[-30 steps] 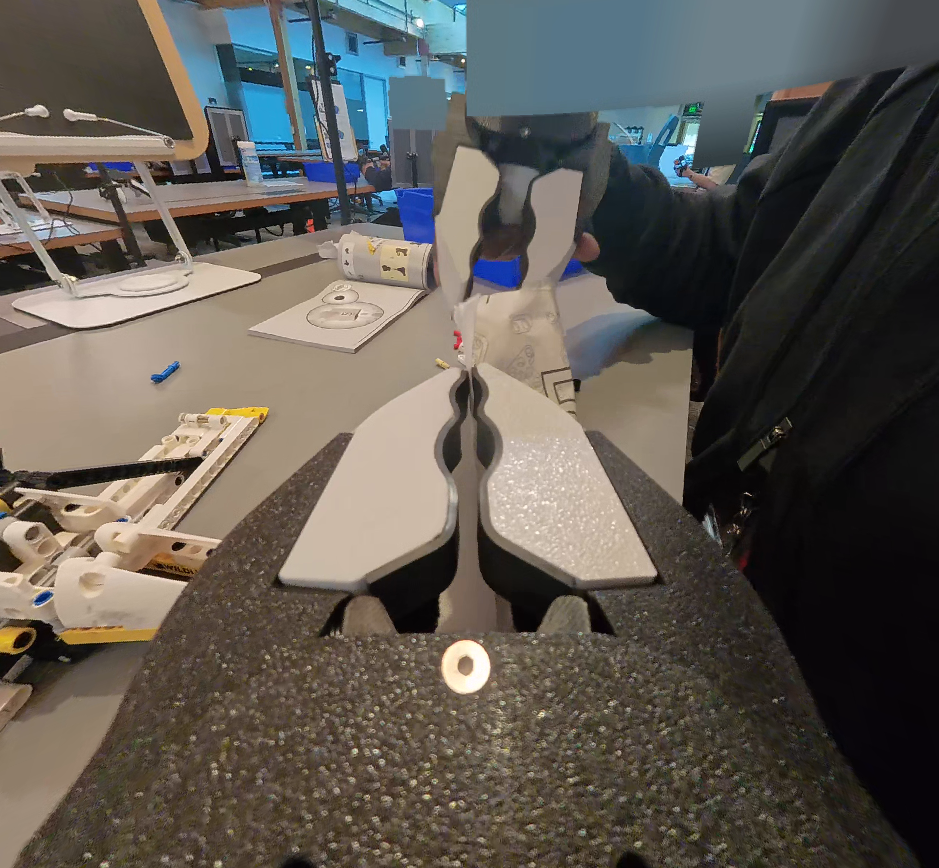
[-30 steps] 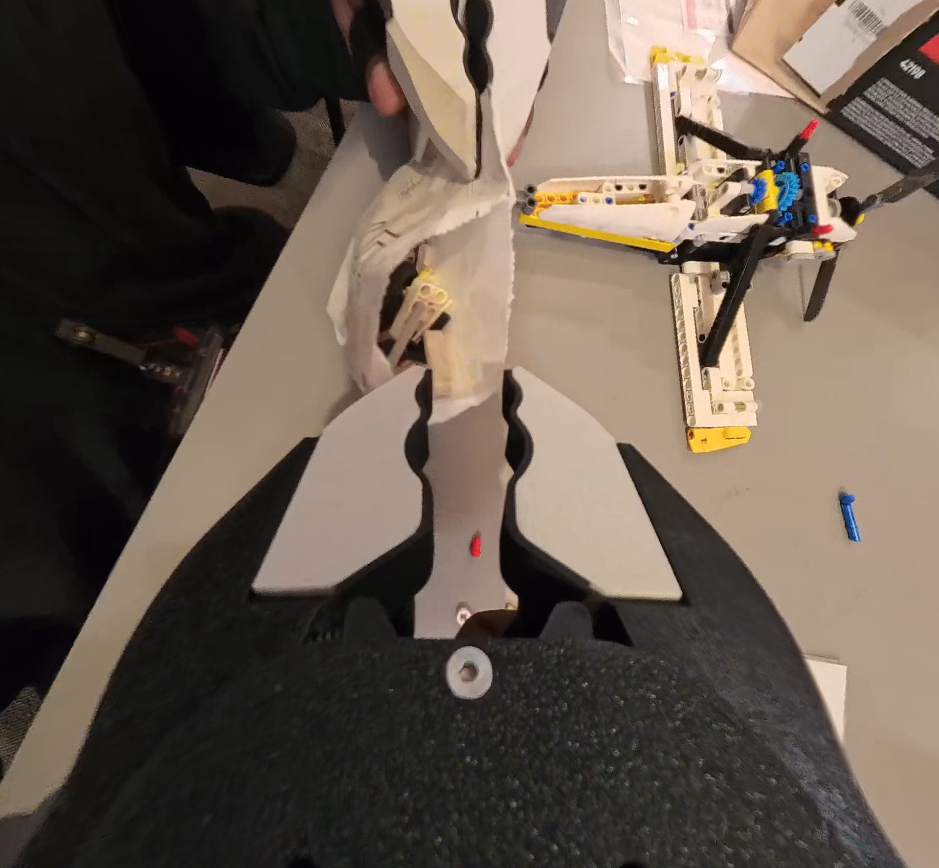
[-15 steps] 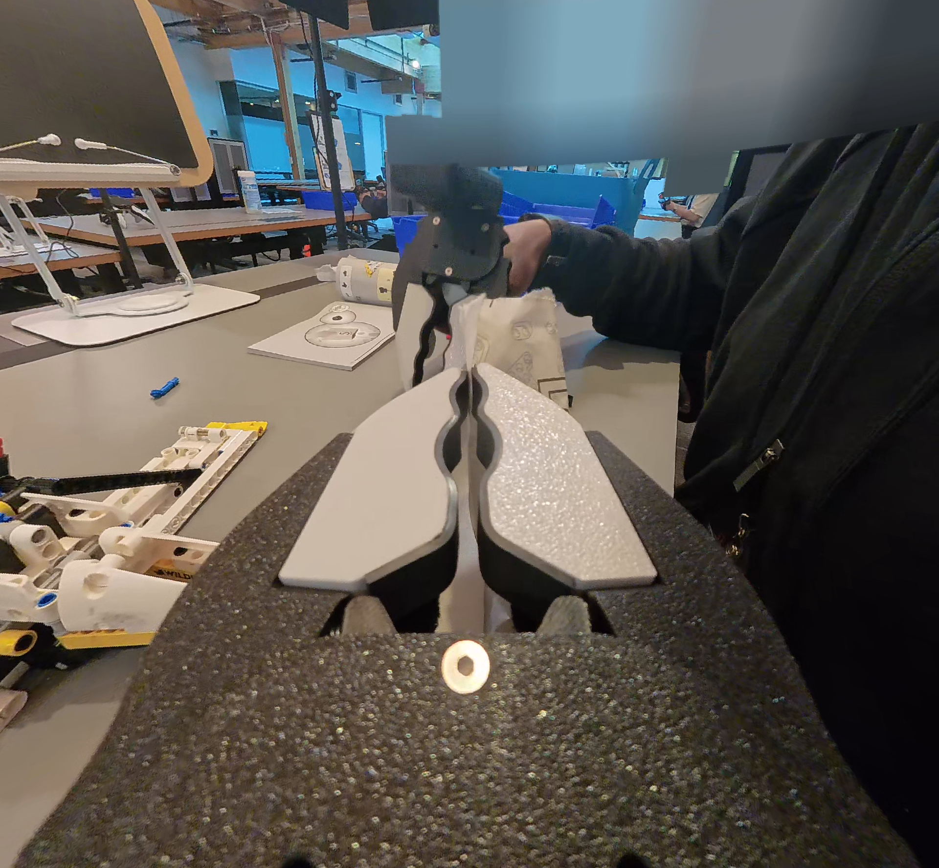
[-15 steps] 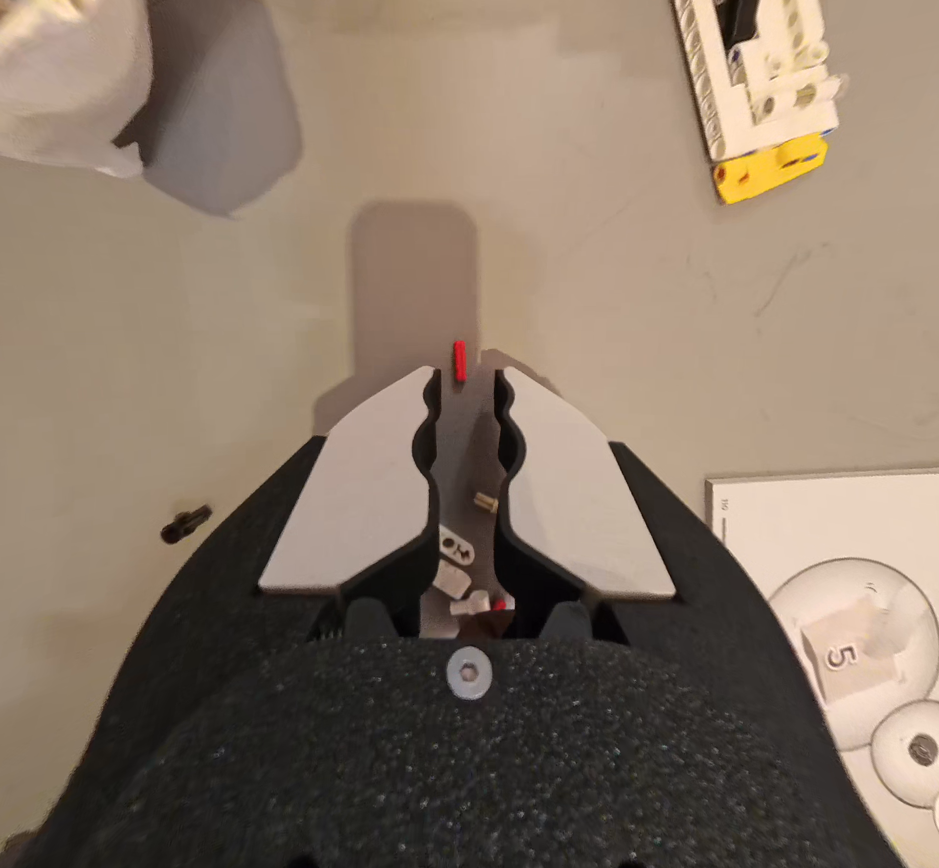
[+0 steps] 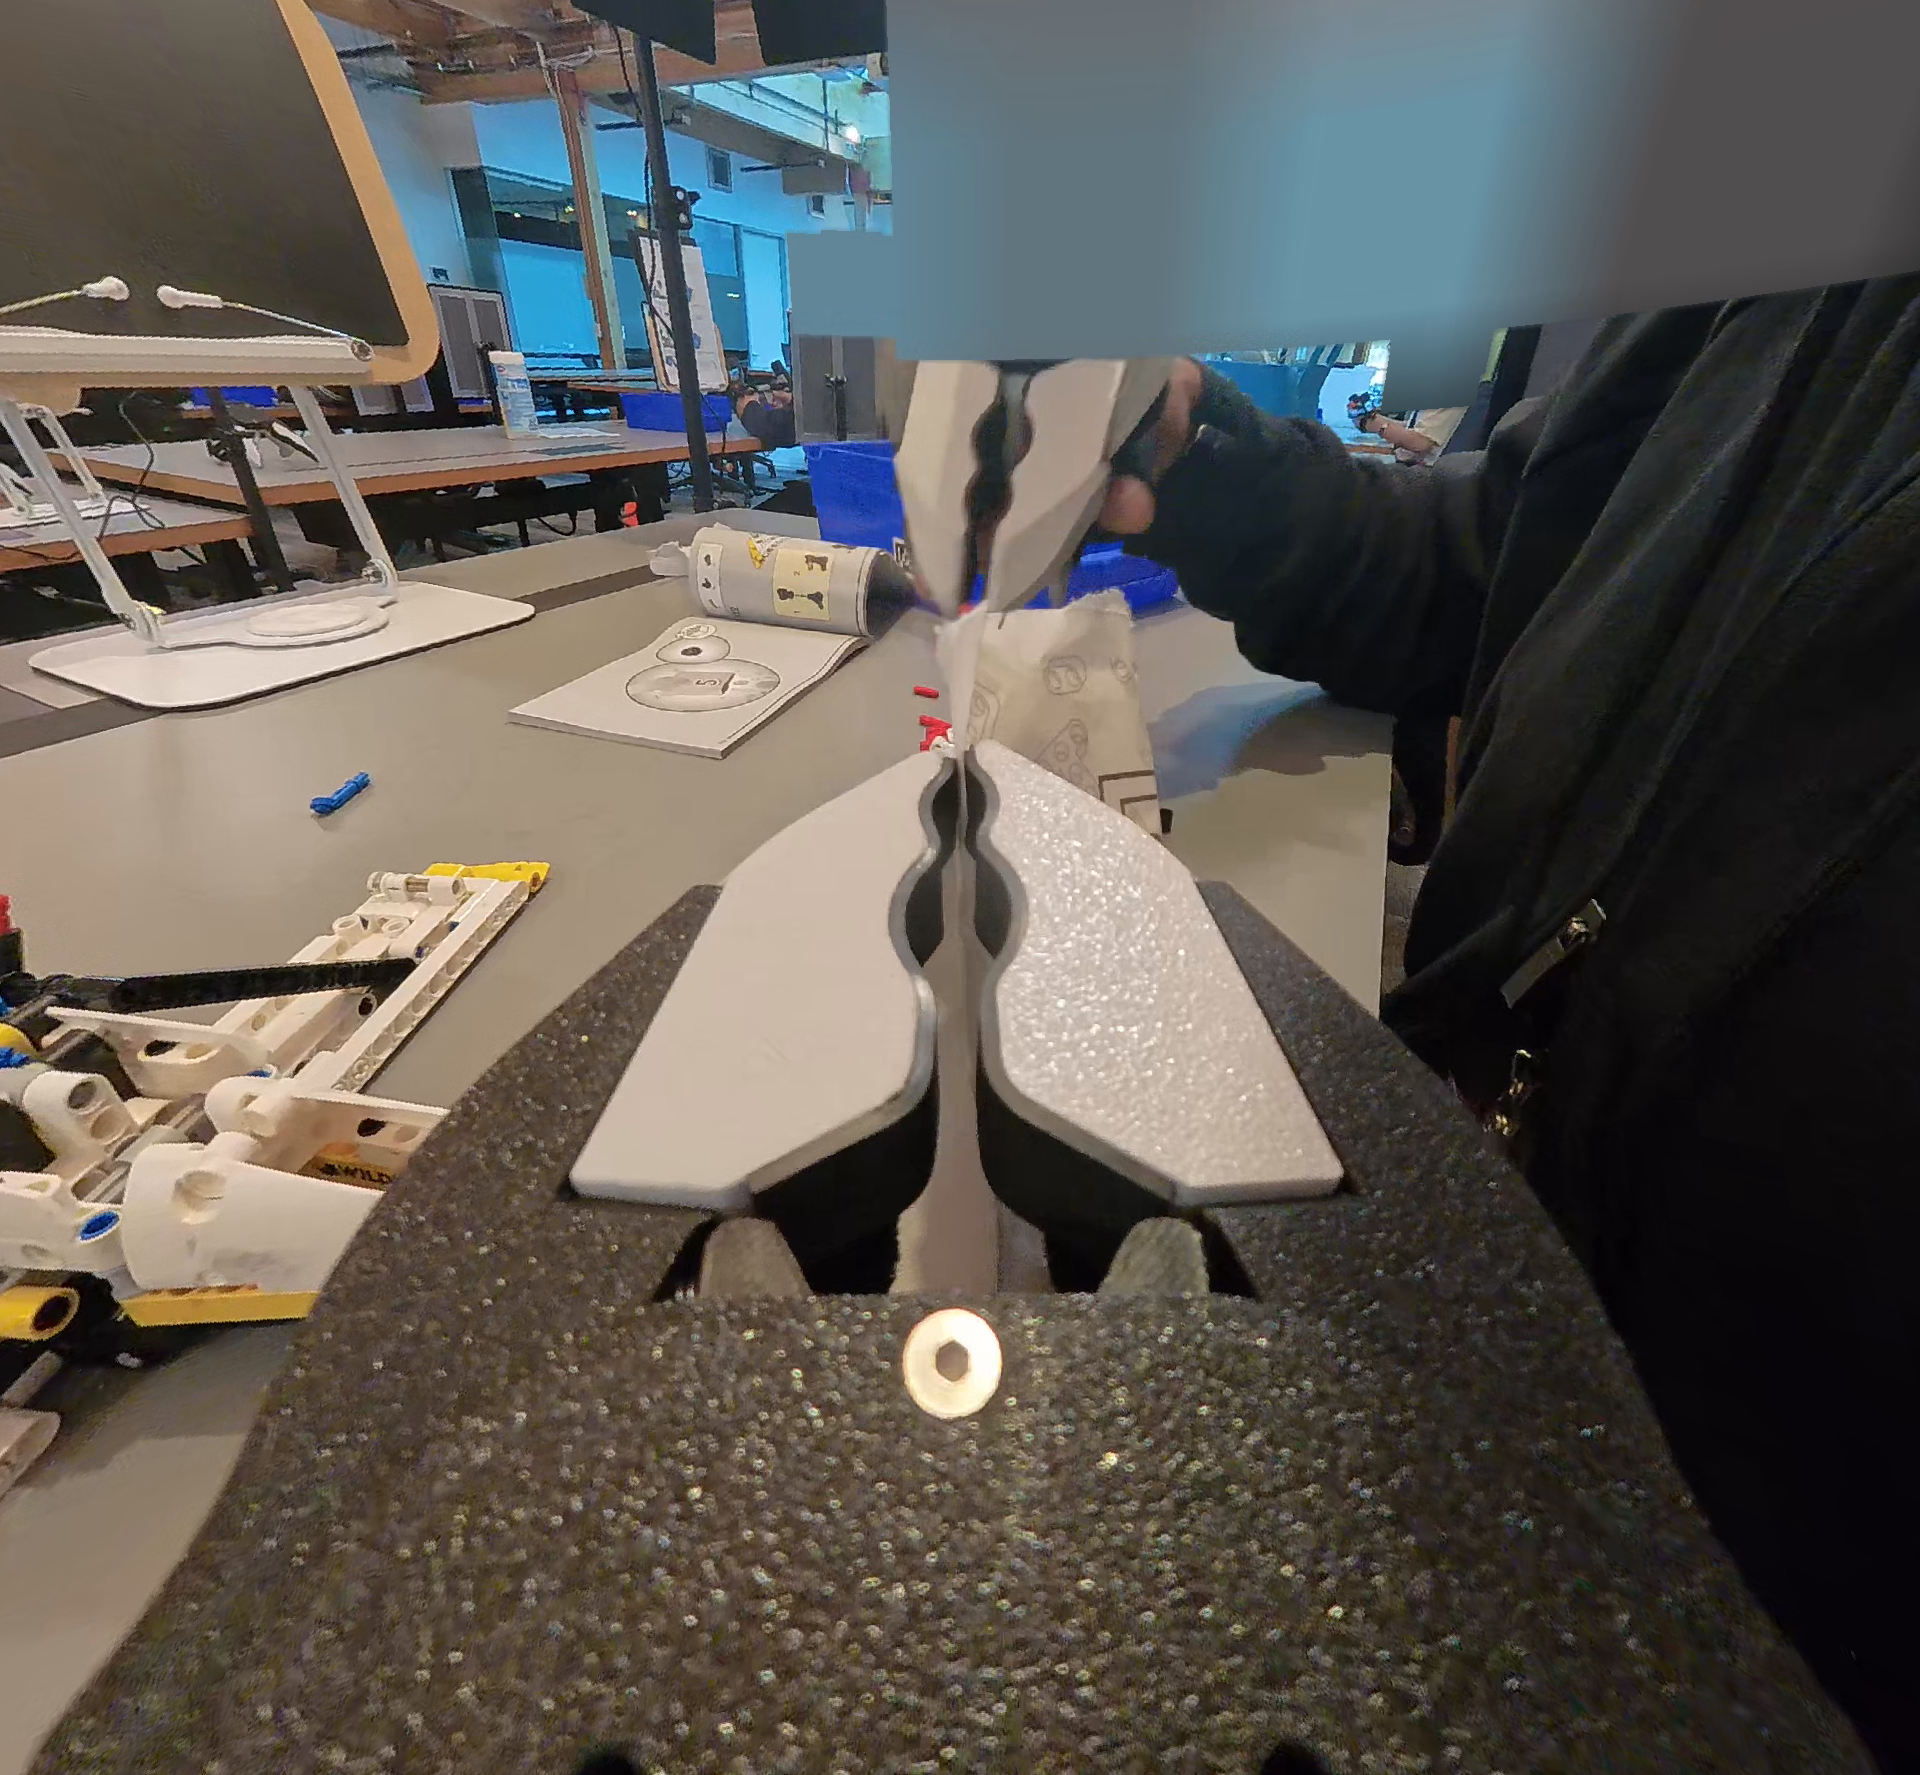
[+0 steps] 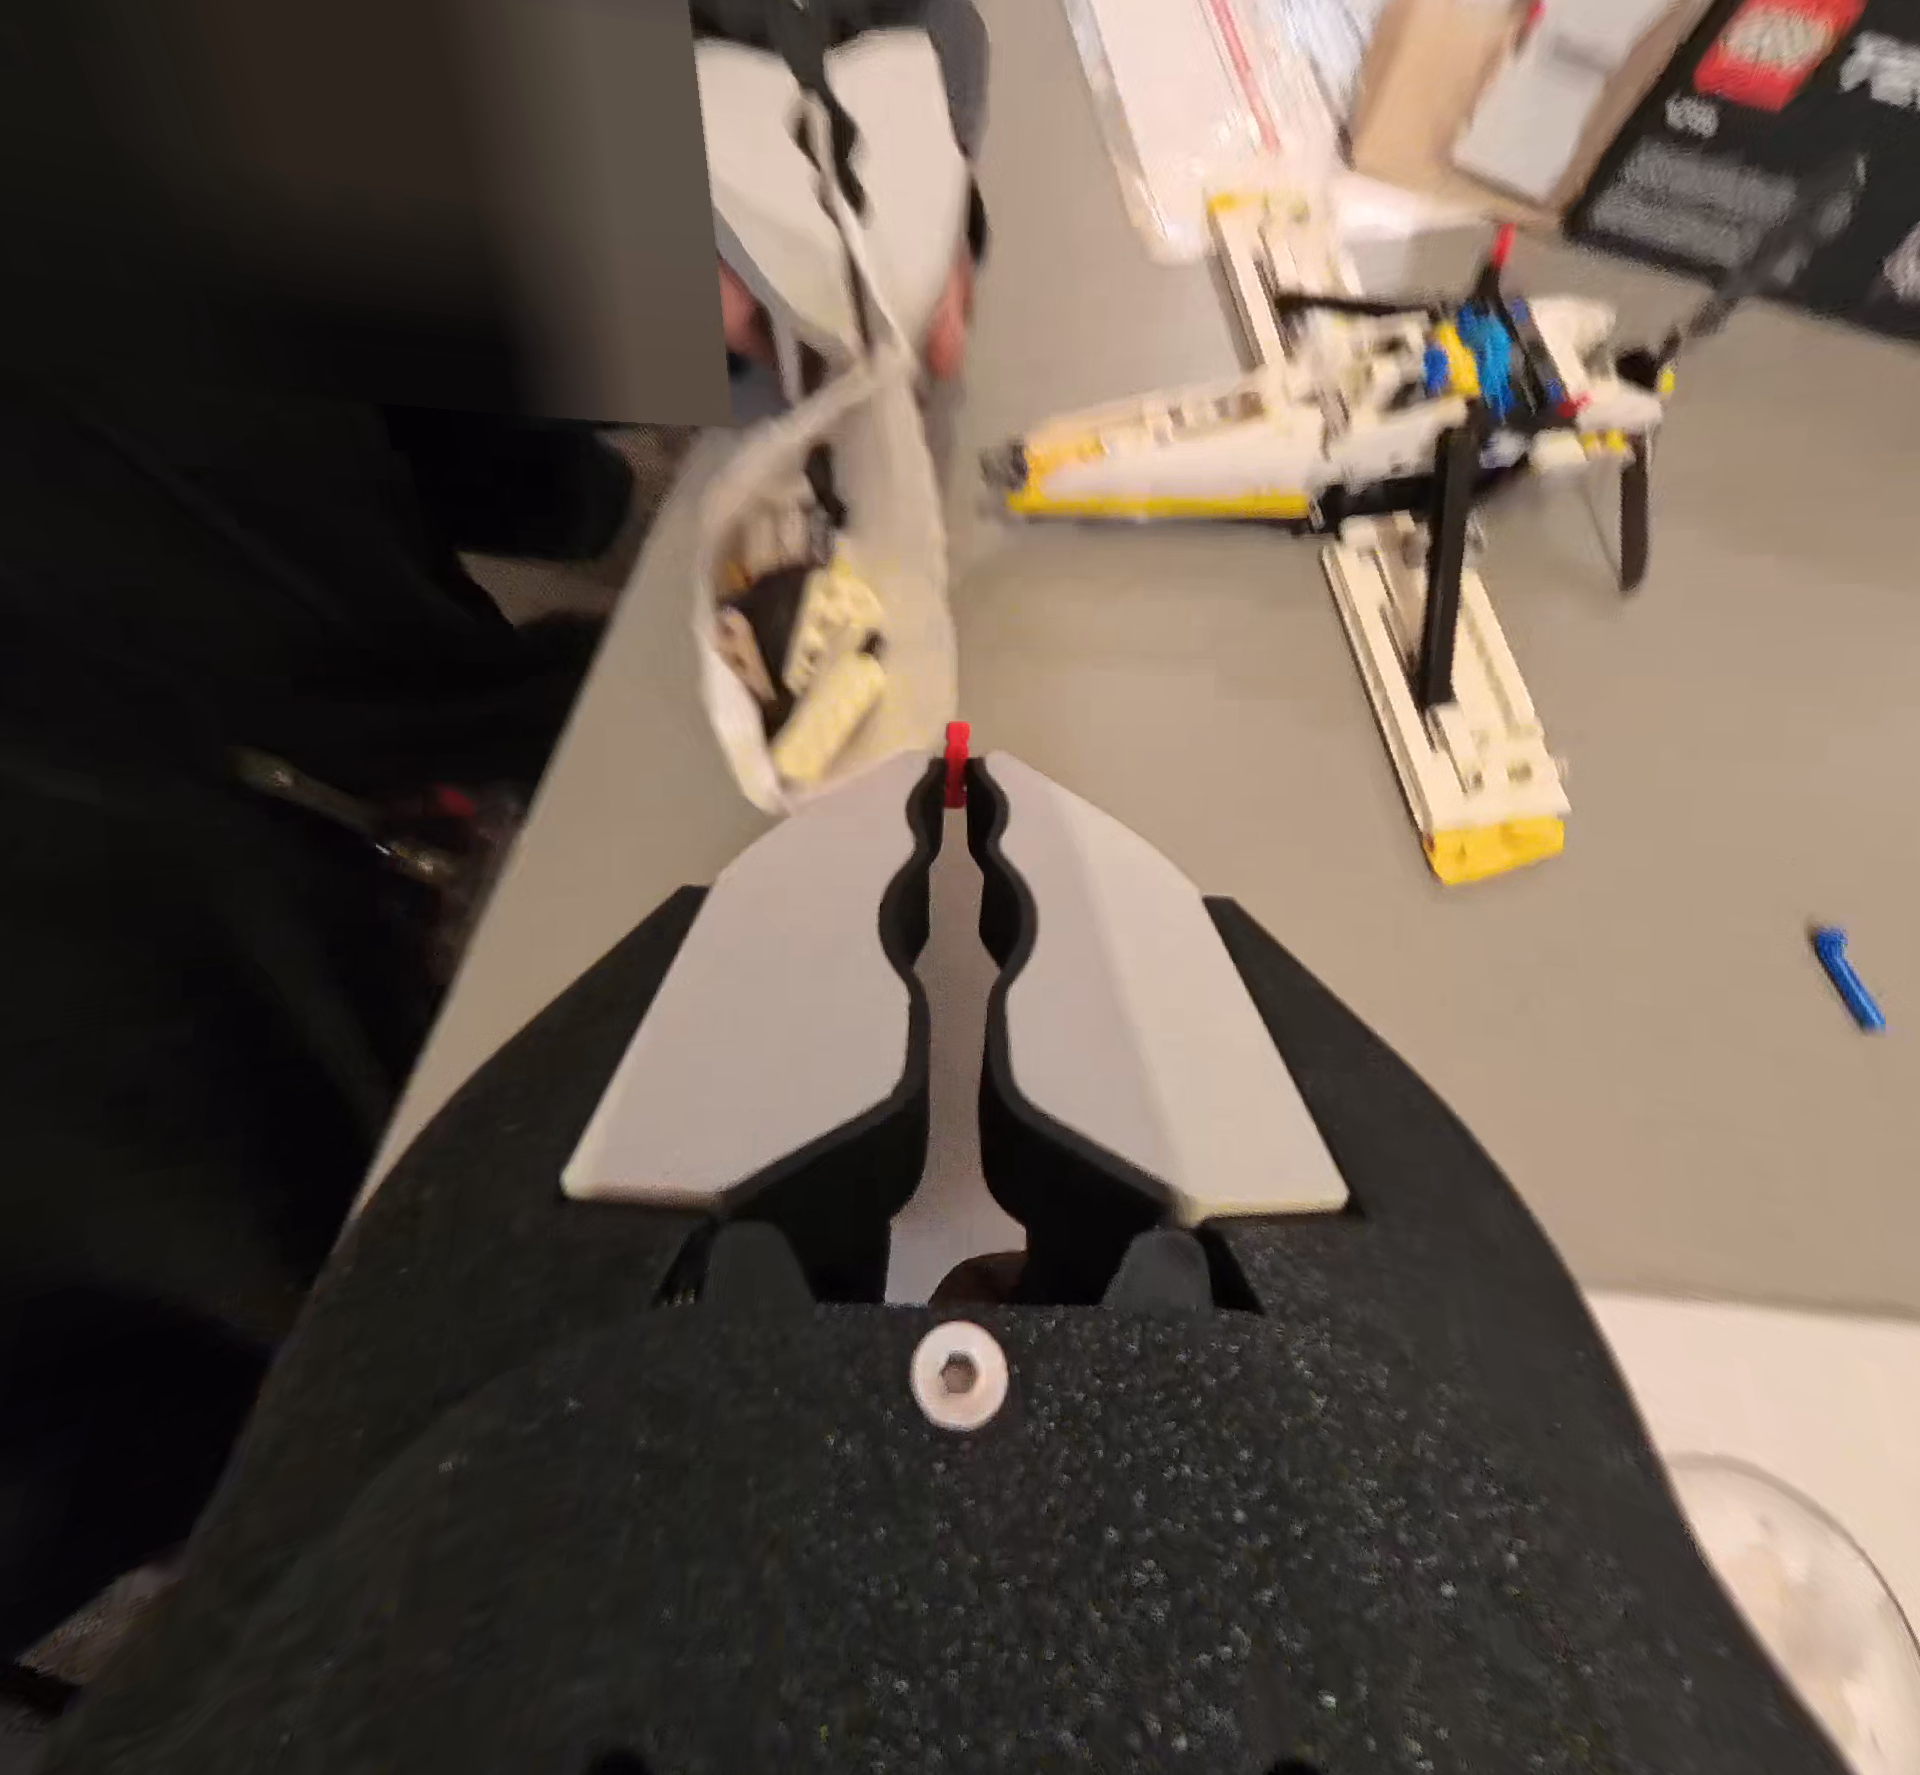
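Observation:
My left gripper (image 5: pixel 961 761) is shut on the top edge of a white paper bag (image 5: pixel 1075 702) and holds it upright at the table's near edge. In the right wrist view the bag (image 6: pixel 920 489) is open, with white and black building pieces (image 6: pixel 821 645) inside, and the left gripper (image 6: pixel 868 343) pinches its far rim. My right gripper (image 6: pixel 958 775) is shut on a small red pin (image 6: pixel 956 757) that sticks out of its tips, just in front of the bag's mouth. It also shows in the left wrist view (image 5: pixel 971 598), tips down over the bag's rim.
A white, yellow and black model plane (image 6: pixel 1351 437) lies on the grey table (image 6: pixel 1195 738), also in the left wrist view (image 5: pixel 208 1102). A blue pin (image 6: pixel 1844 977), loose red pieces (image 5: pixel 930 728), an open booklet (image 5: pixel 696 686) and a black box (image 6: pixel 1766 115) lie around. A person in black stands beside the bag. The grippers' ends are close to 9 cm from one another.
My right gripper dropped to the table over a red pin, closed on it and rose back to the bag's mouth. My left gripper kept its hold on the bag.

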Motion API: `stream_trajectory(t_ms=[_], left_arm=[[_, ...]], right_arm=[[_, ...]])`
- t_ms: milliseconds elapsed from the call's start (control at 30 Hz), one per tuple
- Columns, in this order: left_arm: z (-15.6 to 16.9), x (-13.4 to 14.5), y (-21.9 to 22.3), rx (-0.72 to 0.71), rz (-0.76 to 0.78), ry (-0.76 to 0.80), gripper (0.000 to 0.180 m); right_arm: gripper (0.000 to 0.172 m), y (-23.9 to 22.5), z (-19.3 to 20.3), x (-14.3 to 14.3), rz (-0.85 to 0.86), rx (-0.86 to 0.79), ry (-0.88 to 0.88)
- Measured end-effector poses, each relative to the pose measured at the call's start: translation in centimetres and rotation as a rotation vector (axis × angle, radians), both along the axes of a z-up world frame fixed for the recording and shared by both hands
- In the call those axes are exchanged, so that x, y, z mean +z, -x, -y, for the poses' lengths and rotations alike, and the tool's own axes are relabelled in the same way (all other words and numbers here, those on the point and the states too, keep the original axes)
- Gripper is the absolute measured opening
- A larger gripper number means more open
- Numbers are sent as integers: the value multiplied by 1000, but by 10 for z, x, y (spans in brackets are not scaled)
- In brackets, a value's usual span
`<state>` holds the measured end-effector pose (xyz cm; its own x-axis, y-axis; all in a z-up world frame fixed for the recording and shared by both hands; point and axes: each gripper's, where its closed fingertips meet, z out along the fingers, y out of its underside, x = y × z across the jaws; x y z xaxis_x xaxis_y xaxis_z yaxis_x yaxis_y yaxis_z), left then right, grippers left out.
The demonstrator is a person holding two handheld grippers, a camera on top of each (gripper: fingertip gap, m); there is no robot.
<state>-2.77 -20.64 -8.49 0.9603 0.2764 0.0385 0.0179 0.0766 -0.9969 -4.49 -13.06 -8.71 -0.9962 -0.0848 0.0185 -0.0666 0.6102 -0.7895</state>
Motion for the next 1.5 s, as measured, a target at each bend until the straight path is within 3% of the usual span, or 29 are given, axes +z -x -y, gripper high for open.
stream_trajectory(t_ms=[67,167,300,467,633,733,967,1067,1167,1267,1333,1367,1500], left_arm=[[-1,-1,0,-1,-4,7,0],[-1,-1,-2,-1,-12,12,0],[0,0,-3,1,-23,4,0],[0,1,-4,-1,-31,0,0],[0,1,-4,-2,-34,-3,0],[1,2,-4,-3,-32,-7,0],[1,2,-5,-6,-35,-12,0],[2,3,-5,-8,-36,-19,0],[2,3,-5,-10,-35,-20,0],[2,3,-5,-9,-39,-20,0],[2,3,-5,-9,-38,-21,0],[2,3,-5,-10,-38,-19,0],[1,3,-6,-8,-42,-16,0]], right_arm=[[4,-12,12,3,-9,18,10],[21,-14,19,-3,-39,4,-14],[21,5,-5,-9,-32,-53,-42],[17,30,-60,-81,-28,-81,-381],[12,35,-69,-111,-13,-80,-484],[0,26,-67,-112,6,-35,-482],[0,32,-60,-103,-38,-71,-431],[9,15,-47,-90,-8,-3,-327],[21,11,-46,-97,15,-18,-366],[21,7,-44,-102,45,-40,-382],[17,11,-46,-110,26,-83,-418],[5,15,-46,-111,5,-104,-419],[5,12,-48,-111,7,-89,-416]])
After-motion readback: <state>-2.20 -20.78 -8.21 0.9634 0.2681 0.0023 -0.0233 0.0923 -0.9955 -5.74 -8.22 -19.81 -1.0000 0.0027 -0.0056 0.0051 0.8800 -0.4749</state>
